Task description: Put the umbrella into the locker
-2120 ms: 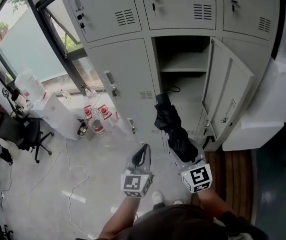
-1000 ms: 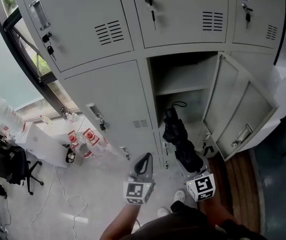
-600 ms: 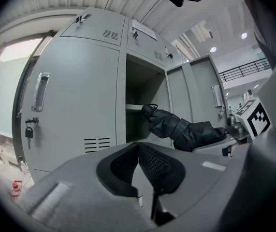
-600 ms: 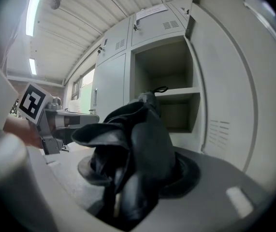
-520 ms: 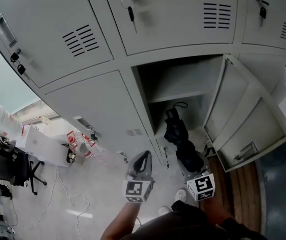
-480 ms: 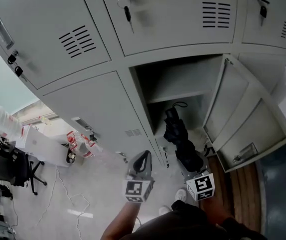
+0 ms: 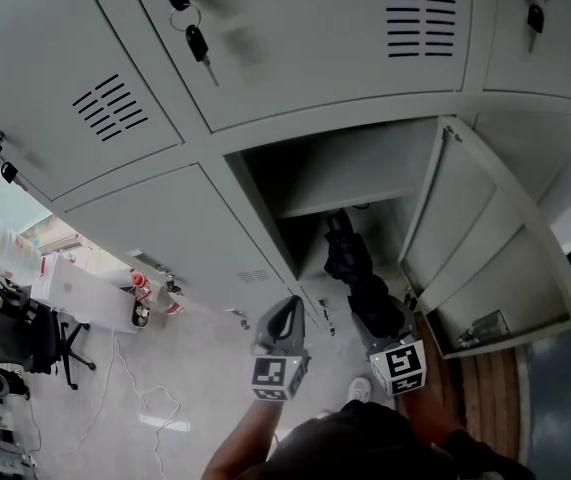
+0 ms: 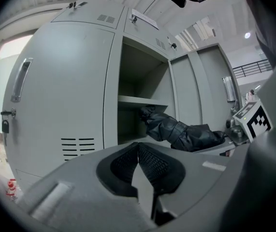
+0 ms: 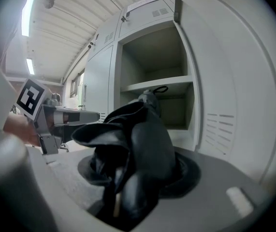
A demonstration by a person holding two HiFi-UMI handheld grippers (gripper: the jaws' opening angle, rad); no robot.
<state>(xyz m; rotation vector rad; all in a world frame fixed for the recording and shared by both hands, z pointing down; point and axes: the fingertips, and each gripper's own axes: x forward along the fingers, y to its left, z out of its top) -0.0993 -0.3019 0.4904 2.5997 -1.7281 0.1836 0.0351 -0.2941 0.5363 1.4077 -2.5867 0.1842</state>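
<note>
Probably light, the folded black umbrella (image 7: 358, 276) is judged to have a stiff core under loose, slippery fabric. It is best gripped around the firm centre of the bundle, not by a stray fold. It is seen as a crumpled dark bundle with a thin cord loop at its far end. Its near end is clamped in the right tool (image 7: 383, 320), whose jaws are spread around the fabric. Its far end is held at the mouth of the open locker (image 7: 295, 168), just beneath the shelf (image 7: 350, 200). The left tool (image 7: 286, 313) is closed on nothing.
</note>
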